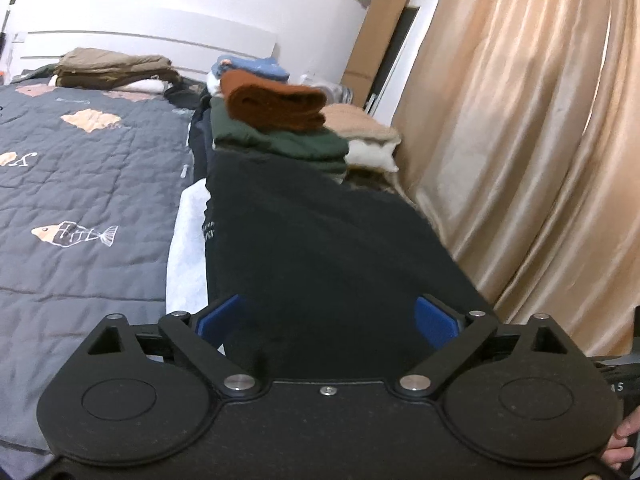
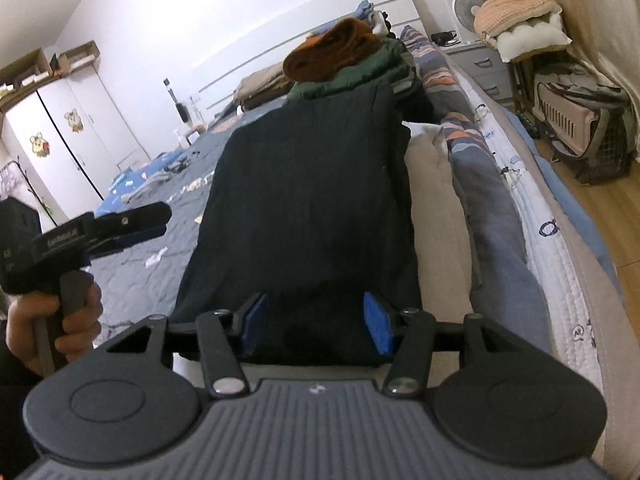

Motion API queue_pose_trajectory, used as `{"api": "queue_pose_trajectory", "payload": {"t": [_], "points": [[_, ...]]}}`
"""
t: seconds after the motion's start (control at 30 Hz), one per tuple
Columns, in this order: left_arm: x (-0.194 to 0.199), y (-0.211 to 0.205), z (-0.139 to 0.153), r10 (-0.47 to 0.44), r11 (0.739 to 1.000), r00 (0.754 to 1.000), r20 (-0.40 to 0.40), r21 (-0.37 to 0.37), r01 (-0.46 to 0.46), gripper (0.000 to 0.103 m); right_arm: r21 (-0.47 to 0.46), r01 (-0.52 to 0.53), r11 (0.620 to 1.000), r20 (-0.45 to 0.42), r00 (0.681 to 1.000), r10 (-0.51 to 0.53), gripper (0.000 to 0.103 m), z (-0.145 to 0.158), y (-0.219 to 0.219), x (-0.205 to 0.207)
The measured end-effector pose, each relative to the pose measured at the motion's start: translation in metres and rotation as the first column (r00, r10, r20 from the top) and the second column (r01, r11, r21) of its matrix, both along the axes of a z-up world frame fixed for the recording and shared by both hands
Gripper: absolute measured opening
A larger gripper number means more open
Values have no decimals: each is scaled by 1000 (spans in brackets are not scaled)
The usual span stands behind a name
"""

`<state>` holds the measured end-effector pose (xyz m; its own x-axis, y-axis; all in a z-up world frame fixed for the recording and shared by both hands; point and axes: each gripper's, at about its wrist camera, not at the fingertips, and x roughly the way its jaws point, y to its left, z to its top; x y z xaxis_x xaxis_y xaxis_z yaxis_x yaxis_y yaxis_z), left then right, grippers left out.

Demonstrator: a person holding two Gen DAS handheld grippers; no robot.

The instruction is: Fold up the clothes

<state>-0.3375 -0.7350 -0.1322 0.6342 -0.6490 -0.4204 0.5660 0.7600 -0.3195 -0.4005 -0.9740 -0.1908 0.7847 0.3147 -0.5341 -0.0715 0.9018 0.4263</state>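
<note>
Garment (image 1: 320,248) between open left gripper (image 1: 332,316) fingers

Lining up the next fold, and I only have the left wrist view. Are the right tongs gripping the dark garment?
Observer: No. The right tongs stand open. Their pads sit on either side of the dark garment's near end and are not pinching it.
Operator: What lies past the garment's right edge?
Observer: A beige cloth, then a bunched blue-grey blanket running along the bed's edge.
Operator: Anything on the far side of the quilt?
Observer: Loose blue and grey clothes lie there, toward the white wardrobe.
</note>
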Motion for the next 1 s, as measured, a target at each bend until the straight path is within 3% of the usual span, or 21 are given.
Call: {"api": "queue_pose_trajectory", "payload": {"t": [0.1, 0.27, 0.4, 0.6, 0.73, 0.9, 1.0], "points": [[4, -9, -3, 5, 1000, 1000, -25, 17, -4, 94, -10, 7, 1000, -17, 1000, -8, 53, -5, 1, 2], [0, -20, 1, -20, 1000, 1000, 13, 22, 19, 94, 4, 23, 1000, -16, 1000, -23, 53, -7, 0, 3], [1, -22, 2, -15, 1000, 1000, 24, 16, 15, 94, 141, 47, 989, -11, 999, -45, 54, 3, -16, -1], [9, -23, 2, 5, 1000, 1000, 12, 3, -5, 94, 243, 89, 966, 83, 990, -112, 55, 38, -45, -6], [17, -24, 4, 11, 1000, 1000, 11, -6, -11, 94, 153, 111, 982, 73, 990, -124, 55, 58, -57, 25], [32, -17, 8, 25, 999, 1000, 3, -29, -25, 94, 83, 47, 995, 67, 996, -53, 55, 72, -61, 86], [41, -9, 6, 49, 998, 999, -20, -38, -50, 95, 96, -13, 995, 48, 999, 9, 55, 71, -63, 122]]}}
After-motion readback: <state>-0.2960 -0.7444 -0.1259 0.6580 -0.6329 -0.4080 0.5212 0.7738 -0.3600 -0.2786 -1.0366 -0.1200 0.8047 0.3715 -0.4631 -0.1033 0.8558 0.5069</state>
